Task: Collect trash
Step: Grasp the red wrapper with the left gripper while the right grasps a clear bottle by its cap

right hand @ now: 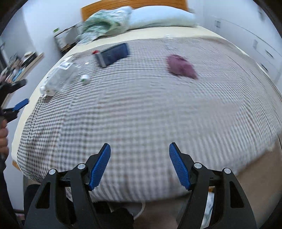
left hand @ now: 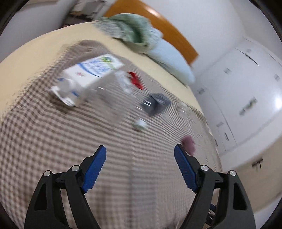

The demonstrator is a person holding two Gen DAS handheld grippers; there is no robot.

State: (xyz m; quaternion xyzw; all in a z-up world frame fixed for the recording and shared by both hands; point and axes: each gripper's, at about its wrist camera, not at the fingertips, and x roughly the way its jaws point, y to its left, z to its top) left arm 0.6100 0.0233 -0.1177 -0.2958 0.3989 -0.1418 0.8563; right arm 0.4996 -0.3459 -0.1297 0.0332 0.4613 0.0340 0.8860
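Observation:
Trash lies on a checked bedspread (right hand: 141, 109). In the left wrist view I see a white and blue carton (left hand: 88, 75), a clear plastic bottle (left hand: 109, 98), a red scrap (left hand: 135, 80), a dark blue box (left hand: 156, 104), a small white and green cap (left hand: 140, 124) and a purple crumpled piece (left hand: 189, 142). The right wrist view shows the bottle (right hand: 60, 77), the cap (right hand: 85, 78), the dark blue box (right hand: 112, 54) and the purple piece (right hand: 181, 67). My left gripper (left hand: 140, 153) is open and empty above the bedspread; it also shows in the right wrist view (right hand: 21, 93). My right gripper (right hand: 139, 149) is open and empty over the bed's near edge.
A green blanket (right hand: 104, 22) and a pale pillow (right hand: 162, 17) lie at the wooden headboard (right hand: 134, 3). White cupboards (left hand: 246, 98) stand along the right side of the bed. A cluttered shelf (right hand: 21, 65) is on the left. Both views are motion-blurred.

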